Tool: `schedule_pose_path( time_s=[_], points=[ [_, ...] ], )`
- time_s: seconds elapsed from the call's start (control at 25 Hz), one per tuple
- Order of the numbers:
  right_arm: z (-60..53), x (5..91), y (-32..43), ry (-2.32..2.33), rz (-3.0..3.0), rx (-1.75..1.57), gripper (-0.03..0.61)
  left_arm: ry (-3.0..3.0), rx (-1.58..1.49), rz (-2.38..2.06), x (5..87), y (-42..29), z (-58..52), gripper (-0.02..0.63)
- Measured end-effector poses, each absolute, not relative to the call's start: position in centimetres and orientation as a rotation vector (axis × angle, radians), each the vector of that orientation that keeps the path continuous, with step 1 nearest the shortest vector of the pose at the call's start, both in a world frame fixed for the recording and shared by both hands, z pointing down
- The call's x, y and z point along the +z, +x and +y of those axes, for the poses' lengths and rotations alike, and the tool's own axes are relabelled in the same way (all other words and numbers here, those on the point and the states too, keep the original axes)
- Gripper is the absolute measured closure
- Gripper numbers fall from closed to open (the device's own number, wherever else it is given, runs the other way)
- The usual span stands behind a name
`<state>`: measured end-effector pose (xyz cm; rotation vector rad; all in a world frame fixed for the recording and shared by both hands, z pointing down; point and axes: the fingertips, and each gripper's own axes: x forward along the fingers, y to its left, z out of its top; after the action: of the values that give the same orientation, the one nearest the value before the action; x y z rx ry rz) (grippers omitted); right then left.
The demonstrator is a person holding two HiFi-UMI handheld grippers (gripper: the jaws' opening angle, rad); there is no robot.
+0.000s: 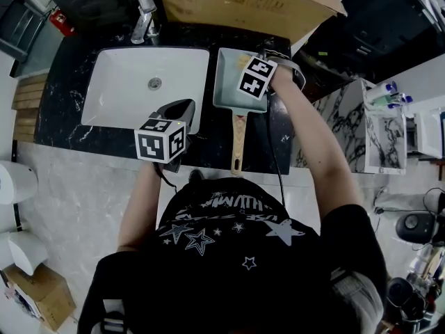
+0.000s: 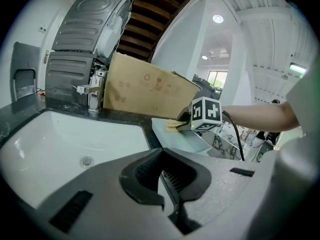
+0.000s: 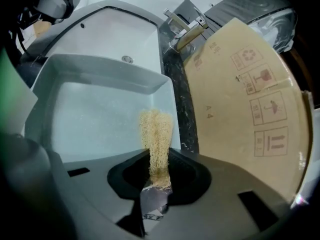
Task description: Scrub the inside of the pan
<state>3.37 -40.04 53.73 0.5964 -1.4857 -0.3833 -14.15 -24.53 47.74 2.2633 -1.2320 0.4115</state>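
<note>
A black marbled table [image 1: 59, 110] carries a white sink [image 1: 125, 82], just ahead of the left hand-held gripper [image 1: 182, 106]. A chrome faucet [image 1: 144, 21] stands behind the sink. A big cardboard box [image 1: 236, 2] leans just beyond the right hand-held gripper [image 1: 247, 65]. The floor [image 1: 76, 200] is pale stone. Far behind, 2 round ceiling lights [image 2: 217, 18] shine above a bright window [image 2: 218, 79].

White sink [image 1: 118, 82] set in the dark marbled table [image 1: 64, 82]; drain [image 1: 154, 83] at its centre; chrome faucet [image 1: 144, 21] behind the sink; brown cardboard box [image 1: 236, 2] behind and right of the sink, printed handling symbols on its face
</note>
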Motion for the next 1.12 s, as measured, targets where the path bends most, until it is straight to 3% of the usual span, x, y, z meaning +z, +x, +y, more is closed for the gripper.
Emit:
schedule_pose_path(
  time_s=[1.12],
  points=[
    [-31.5, 54.2, 2.8, 0.386, -1.527, -0.209, 0.502, 2.272, 0.443, -1.238, 47.6, -11.8, -21.4, 0.606]
  ],
)
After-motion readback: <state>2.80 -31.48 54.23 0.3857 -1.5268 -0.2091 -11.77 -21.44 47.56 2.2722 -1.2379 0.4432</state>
